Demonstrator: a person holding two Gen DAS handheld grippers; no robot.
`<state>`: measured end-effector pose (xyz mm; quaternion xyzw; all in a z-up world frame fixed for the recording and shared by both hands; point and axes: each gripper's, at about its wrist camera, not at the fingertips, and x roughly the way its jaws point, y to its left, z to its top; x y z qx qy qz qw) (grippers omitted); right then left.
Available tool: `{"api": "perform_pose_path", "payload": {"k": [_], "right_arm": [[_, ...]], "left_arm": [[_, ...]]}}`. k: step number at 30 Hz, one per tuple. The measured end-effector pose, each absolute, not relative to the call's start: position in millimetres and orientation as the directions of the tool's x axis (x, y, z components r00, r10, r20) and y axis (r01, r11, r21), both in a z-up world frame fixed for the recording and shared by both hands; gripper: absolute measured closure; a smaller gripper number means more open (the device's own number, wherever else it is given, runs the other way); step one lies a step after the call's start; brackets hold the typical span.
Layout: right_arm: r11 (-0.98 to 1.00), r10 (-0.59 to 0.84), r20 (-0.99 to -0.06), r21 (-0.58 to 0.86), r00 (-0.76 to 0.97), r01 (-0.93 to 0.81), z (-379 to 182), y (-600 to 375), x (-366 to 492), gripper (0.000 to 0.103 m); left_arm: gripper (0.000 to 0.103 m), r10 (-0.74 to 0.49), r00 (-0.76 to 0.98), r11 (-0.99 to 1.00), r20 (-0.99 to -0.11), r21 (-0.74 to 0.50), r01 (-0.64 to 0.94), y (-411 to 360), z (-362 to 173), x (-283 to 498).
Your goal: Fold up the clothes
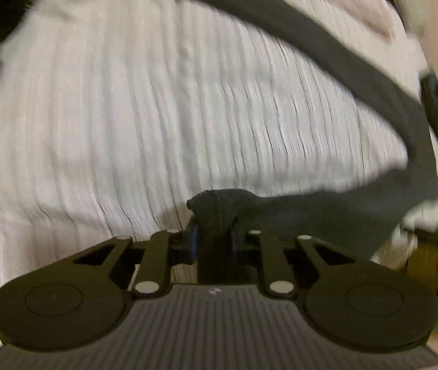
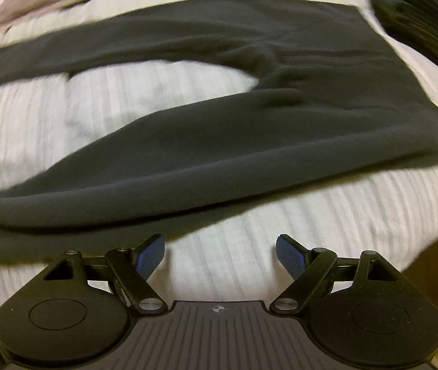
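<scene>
1. White ribbed bedspread (image 2: 311,209) is carrying everything.
2. Dark leggings (image 2: 280,117) are lying across it, legs splayed, so we're judging the fold unfinished.
3. Left gripper (image 1: 214,240) is pinching a leg end (image 1: 219,209) of them.
4. Right gripper (image 2: 220,256) is hanging released near the closer leg.

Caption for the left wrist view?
Left tongs shut on the dark trousers leg end, lifted over the white ribbed bedcover.

White ribbed bedcover (image 2: 326,215) fills the view under dim warm light
</scene>
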<state>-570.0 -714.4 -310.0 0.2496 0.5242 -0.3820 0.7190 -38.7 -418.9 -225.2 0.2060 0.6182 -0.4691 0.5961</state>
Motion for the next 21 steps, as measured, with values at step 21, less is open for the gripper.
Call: {"api": "perform_pose_path", "payload": {"k": [21], "right_arm": [[0.083,-0.426,-0.831,0.357,0.357,0.930,-308,-968,-770,0.047]], "left_arm": [[0.075,-0.287,-0.041,-0.230,-0.957,0.027,0.973,-481,-185,-303]]}}
